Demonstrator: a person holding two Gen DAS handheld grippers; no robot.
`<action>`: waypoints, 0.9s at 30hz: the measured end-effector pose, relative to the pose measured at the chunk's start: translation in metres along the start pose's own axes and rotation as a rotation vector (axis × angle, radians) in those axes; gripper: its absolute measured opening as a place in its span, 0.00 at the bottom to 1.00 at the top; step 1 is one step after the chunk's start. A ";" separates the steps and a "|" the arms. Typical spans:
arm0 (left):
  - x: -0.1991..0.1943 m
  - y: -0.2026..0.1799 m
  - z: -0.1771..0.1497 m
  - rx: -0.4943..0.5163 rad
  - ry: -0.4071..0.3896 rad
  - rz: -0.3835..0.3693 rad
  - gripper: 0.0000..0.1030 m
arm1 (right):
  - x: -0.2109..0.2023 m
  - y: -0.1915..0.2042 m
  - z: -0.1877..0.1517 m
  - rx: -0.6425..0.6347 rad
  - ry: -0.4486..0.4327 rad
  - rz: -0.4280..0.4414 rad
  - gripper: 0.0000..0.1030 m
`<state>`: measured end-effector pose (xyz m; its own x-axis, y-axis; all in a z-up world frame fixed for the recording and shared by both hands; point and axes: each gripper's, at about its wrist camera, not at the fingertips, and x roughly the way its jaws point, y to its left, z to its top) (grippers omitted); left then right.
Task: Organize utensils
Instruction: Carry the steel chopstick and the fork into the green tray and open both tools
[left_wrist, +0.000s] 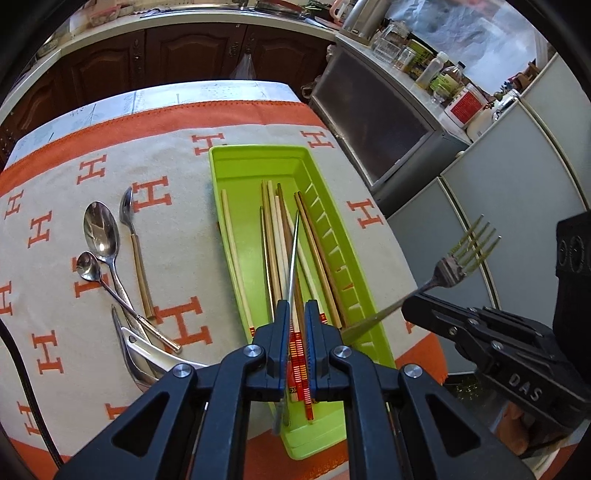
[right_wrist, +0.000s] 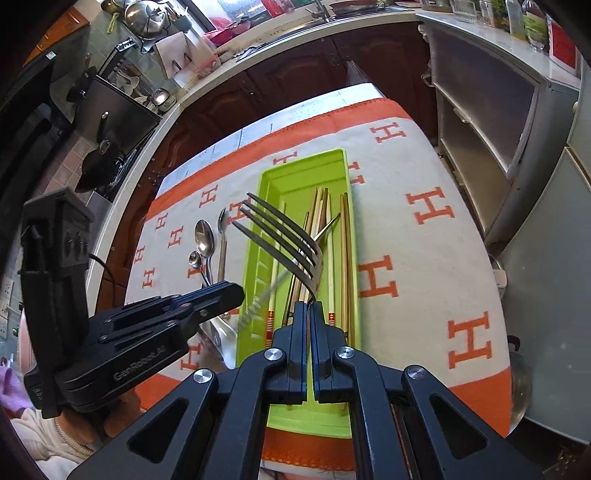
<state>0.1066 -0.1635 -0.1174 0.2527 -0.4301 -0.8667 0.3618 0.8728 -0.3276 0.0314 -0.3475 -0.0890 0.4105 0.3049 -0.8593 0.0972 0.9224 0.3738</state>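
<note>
Fork (right_wrist: 291, 240) clamped in right gripper (right_wrist: 309, 306), tines up, away. Left gripper (left_wrist: 295, 314) clamped on metal chopstick (left_wrist: 293, 258), lengthwise over green tray (left_wrist: 236, 173); spoons (left_wrist: 101, 232) clear in left view only.

Spread over the table: a cream cloth (left_wrist: 236, 122) with an orange border and orange H letters. Beyond its far edge, dark brown wooden cabinet doors (left_wrist: 192, 48) under a pale curved countertop (left_wrist: 207, 18). On the right, a grey cabinet (left_wrist: 373, 122) with a frosted door, crowded on top with bottles and jars (left_wrist: 439, 70), one with a red label (left_wrist: 466, 105). Seen from the right wrist camera, far left: a steel kettle (right_wrist: 146, 16) among hanging cookware, and a black cable (right_wrist: 107, 269) running past the table's edge.
</note>
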 end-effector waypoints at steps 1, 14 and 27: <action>-0.002 0.000 0.000 0.003 0.001 -0.006 0.07 | 0.002 0.000 0.002 0.003 0.000 -0.002 0.02; -0.040 0.049 -0.012 -0.086 -0.052 0.077 0.19 | 0.025 0.007 0.011 -0.015 0.040 -0.032 0.02; -0.042 0.087 -0.019 -0.173 -0.060 0.123 0.19 | 0.092 0.030 0.045 -0.022 0.115 -0.081 0.02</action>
<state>0.1101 -0.0650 -0.1163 0.3401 -0.3266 -0.8818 0.1666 0.9438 -0.2853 0.1129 -0.3024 -0.1409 0.2955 0.2528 -0.9213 0.1052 0.9499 0.2944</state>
